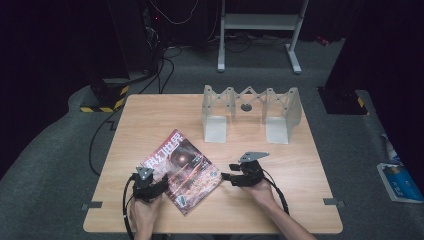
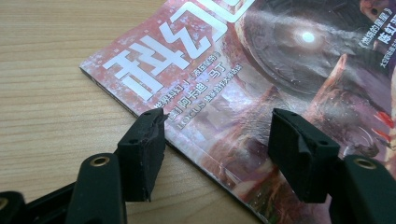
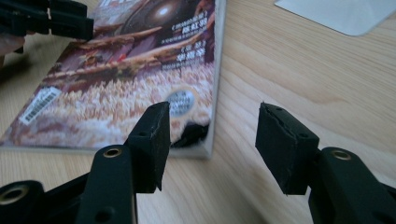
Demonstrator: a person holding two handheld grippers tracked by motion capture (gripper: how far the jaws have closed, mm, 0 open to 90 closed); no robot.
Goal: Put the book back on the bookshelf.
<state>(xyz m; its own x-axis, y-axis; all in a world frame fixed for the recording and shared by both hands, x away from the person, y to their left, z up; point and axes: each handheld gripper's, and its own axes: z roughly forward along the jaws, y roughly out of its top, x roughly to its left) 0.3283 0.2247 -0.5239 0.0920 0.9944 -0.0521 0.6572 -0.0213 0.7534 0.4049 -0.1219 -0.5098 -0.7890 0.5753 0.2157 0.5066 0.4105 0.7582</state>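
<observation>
The thin, glossy red-and-brown magazine (image 1: 183, 171) with large white characters on its cover lay flat and closed on the pale wooden counter (image 1: 280, 200), turned at an angle, near the person's edge and left of the middle. It looked light and limp: a slick cover that would probably slide under a pad, and pages likely to sag or fan if lifted by one corner. Its bound spine, the stiffer edge, seemed the safest place to take hold; a loose corner might crease.

The left gripper (image 2: 217, 140) sat at the magazine's spine edge, its jaws spread wide, one black pad on the bare counter just beside that edge and the other over the cover, holding nothing. The right gripper (image 3: 212, 140) faced the magazine's opposite corner, jaws likewise wide apart and empty, one pad before the cover, the other over bare wood.

Beyond the magazine, toward the counter's far edge, stood a grey, expandable metal-looking book rack (image 1: 251, 112) with zigzag links.
</observation>
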